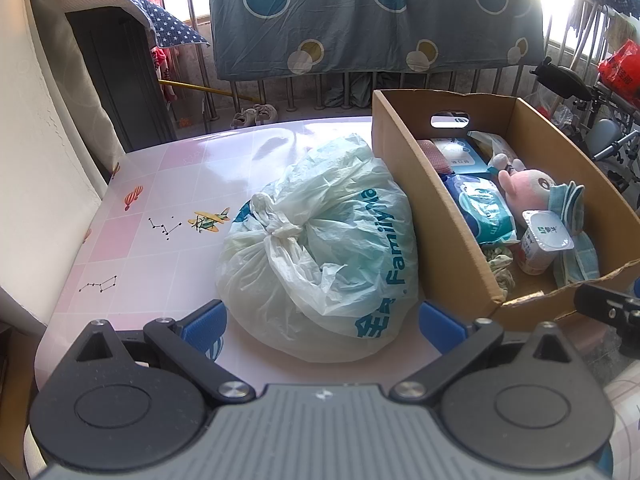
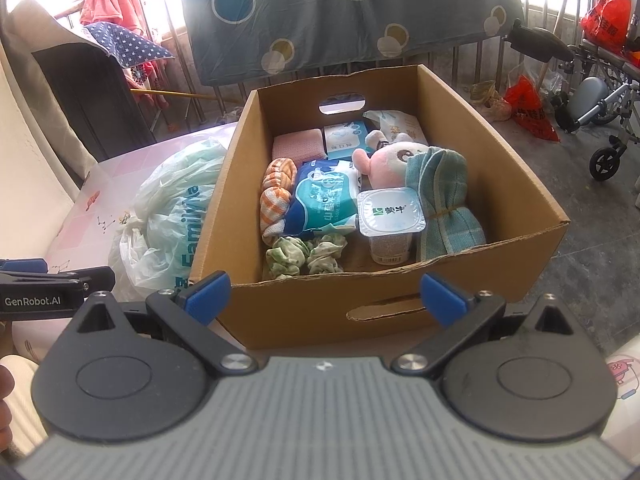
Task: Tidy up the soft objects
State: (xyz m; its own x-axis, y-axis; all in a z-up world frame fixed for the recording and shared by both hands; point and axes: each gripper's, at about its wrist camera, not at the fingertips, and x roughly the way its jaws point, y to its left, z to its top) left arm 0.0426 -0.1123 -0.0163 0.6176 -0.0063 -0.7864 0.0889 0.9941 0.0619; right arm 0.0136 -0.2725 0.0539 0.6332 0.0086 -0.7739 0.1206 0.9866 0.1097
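Note:
A knotted white plastic bag (image 1: 320, 248) with blue-green print lies on the pink table (image 1: 160, 208), just left of a cardboard box (image 2: 512, 184). My left gripper (image 1: 322, 320) is open, its blue pads on either side of the bag's near end. My right gripper (image 2: 326, 294) is open in front of the box's near wall, holding nothing. Inside the box lie a pink plush toy (image 2: 394, 160), a rolled teal towel (image 2: 444, 204), a blue wet-wipes pack (image 2: 324, 200), an orange checked cloth (image 2: 276, 196), green floral scrunchies (image 2: 304, 256) and a yogurt cup (image 2: 390, 224).
A railing hung with a spotted blue-grey sheet (image 1: 360, 12) runs behind the table. A dark cabinet (image 1: 116, 80) stands at the left. A wheelchair (image 2: 600, 92) and red bags (image 2: 532, 108) sit on the floor to the right. The box overhangs the table's right side.

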